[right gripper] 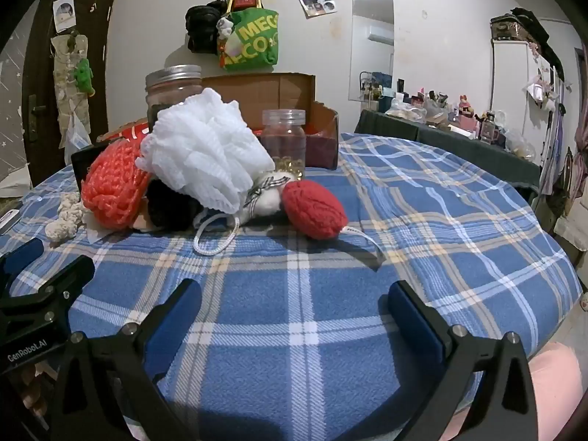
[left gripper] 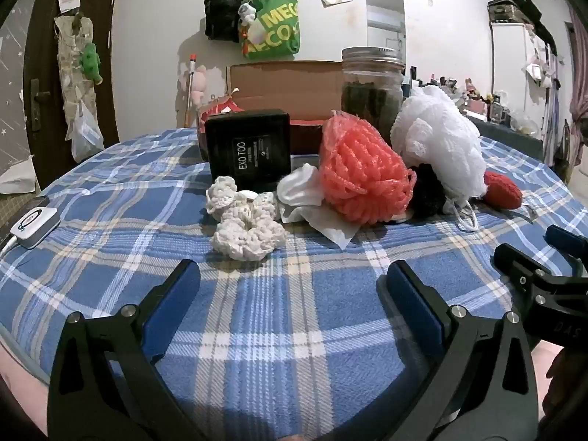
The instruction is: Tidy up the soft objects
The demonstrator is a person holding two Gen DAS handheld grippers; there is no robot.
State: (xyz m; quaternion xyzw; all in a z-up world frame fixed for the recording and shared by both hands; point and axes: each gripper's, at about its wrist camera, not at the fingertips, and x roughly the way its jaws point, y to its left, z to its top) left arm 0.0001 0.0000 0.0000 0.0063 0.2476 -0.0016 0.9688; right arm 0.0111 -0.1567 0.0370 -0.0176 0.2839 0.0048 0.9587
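Note:
A heap of soft things lies on the blue plaid cloth (left gripper: 294, 330). It holds a cream crochet piece (left gripper: 242, 220), a white cloth (left gripper: 299, 185), a coral mesh pouf (left gripper: 362, 169), a white mesh pouf (left gripper: 437, 143), a black fuzzy item (left gripper: 428, 191) and a red knit piece (left gripper: 503, 189). My left gripper (left gripper: 290, 294) stands open in front of the crochet piece, short of it. My right gripper (right gripper: 294, 310) stands open before the red knit piece (right gripper: 314, 207) and the white pouf (right gripper: 205, 154). Both hold nothing.
Behind the heap stand a black box (left gripper: 250, 147), a large lidded jar (left gripper: 371, 88), a small open jar (right gripper: 283, 139) and an open cardboard box (right gripper: 294, 103). A white device (left gripper: 33, 226) lies at the left edge. A cluttered dresser (right gripper: 459, 125) runs along the right.

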